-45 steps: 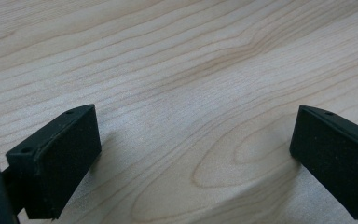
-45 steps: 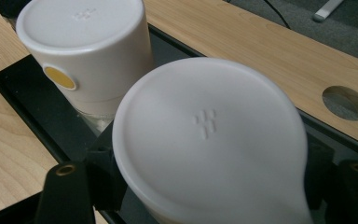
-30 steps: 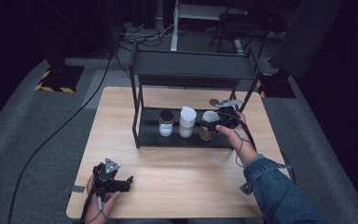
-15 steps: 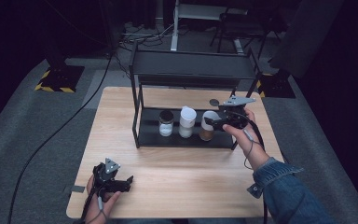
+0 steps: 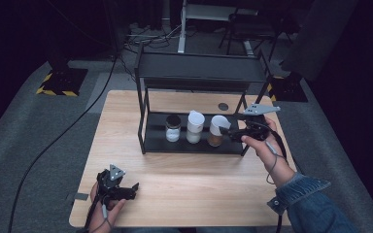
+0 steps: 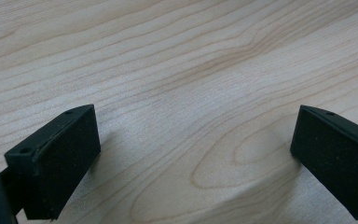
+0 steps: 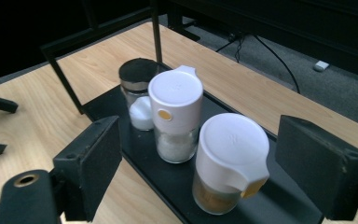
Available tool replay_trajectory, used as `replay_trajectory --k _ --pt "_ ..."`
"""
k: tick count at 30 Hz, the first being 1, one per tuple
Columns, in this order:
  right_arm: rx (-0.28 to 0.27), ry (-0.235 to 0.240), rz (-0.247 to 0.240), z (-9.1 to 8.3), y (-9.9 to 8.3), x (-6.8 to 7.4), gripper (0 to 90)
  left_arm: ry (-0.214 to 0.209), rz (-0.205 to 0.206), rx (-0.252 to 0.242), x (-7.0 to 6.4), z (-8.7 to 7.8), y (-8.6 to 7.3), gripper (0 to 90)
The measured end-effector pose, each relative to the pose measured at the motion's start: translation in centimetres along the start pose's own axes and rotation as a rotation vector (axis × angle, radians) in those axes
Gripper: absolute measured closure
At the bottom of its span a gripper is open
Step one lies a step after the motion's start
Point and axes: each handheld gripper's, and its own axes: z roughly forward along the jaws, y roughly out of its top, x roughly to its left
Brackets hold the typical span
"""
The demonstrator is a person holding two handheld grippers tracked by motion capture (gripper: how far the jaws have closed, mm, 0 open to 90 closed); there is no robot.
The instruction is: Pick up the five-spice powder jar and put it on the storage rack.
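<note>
Three jars stand in a row on the lower shelf (image 5: 194,145) of a black rack: a dark-lidded jar (image 5: 173,128) (image 7: 137,88) of white powder, a white-capped jar (image 5: 194,127) (image 7: 176,112) of white grains, and a white-capped jar (image 5: 217,131) (image 7: 230,161) of brown spice. My right gripper (image 5: 226,132) (image 7: 207,161) is open just right of the brown-spice jar. Its jaws stand wide on either side of that jar's line and touch nothing. My left gripper (image 5: 133,190) (image 6: 193,149) is open low over bare wood at the table's front left.
The rack's top shelf (image 5: 201,70) overhangs the jars, and its black posts (image 5: 142,121) stand at the corners. A small dark disc (image 5: 223,106) is set in the wooden table (image 5: 194,179) behind the rack. Cables trail on the grey floor beyond.
My right gripper has drawn back a little to the right, away from the jars. The left gripper has not moved.
</note>
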Motion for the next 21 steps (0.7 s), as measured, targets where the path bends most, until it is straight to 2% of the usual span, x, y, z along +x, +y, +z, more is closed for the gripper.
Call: replay_trajectory --k 13,21 --pt "-0.017 0.034 -0.040 -2.9 -0.9 2.3 14.5 0.000 0.000 0.000 0.0 0.0 0.0 1.0" --pt "-0.030 0.047 -0.034 -4.1 -1.9 3.2 13.9 0.000 0.000 0.000 0.0 0.0 0.0 1.0"
